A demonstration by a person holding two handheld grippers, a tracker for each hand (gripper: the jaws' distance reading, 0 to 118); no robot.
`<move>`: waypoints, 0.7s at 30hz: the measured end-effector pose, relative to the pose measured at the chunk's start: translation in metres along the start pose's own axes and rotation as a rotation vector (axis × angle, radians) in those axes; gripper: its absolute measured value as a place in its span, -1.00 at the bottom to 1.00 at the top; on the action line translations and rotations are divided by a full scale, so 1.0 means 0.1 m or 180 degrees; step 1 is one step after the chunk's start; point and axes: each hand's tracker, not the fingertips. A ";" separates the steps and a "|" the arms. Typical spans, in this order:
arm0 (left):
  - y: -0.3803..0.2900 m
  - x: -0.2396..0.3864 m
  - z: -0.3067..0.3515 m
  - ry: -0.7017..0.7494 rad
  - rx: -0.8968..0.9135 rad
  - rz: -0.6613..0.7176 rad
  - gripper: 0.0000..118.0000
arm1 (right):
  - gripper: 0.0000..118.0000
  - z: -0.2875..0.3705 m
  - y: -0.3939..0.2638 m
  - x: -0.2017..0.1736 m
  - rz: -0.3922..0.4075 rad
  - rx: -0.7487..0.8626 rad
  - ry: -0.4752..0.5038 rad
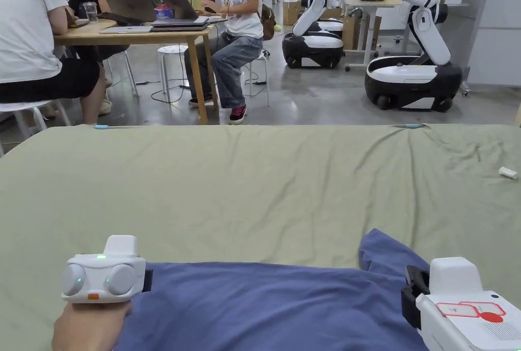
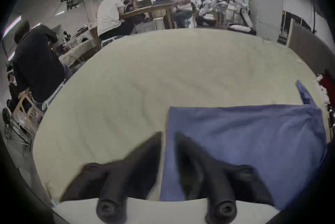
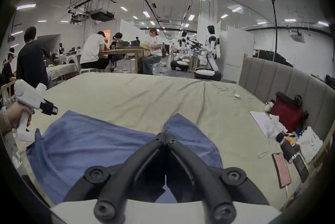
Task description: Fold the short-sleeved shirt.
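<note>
A blue short-sleeved shirt lies spread on the green bed sheet, close to the near edge. One sleeve pokes up at its right side. My left gripper hovers at the shirt's left edge. Its jaws are blurred and a little apart, with nothing pressed between them. It also shows as the left gripper held in a hand. My right gripper is shut where the sleeve meets the body, and the cloth bunches up to its tips. In the head view the right gripper sits at the shirt's right edge.
A small white object lies on the sheet at the far right. A phone, a red bag and other items crowd the bed beside the grey headboard. Beyond the bed, people sit at a wooden table and white robots stand.
</note>
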 end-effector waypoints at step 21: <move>0.44 0.46 -0.39 -0.0185 -0.0344 -0.0475 -1.00 | -0.50 -1.43 0.03 1.28 -0.0392 -0.1149 -0.0292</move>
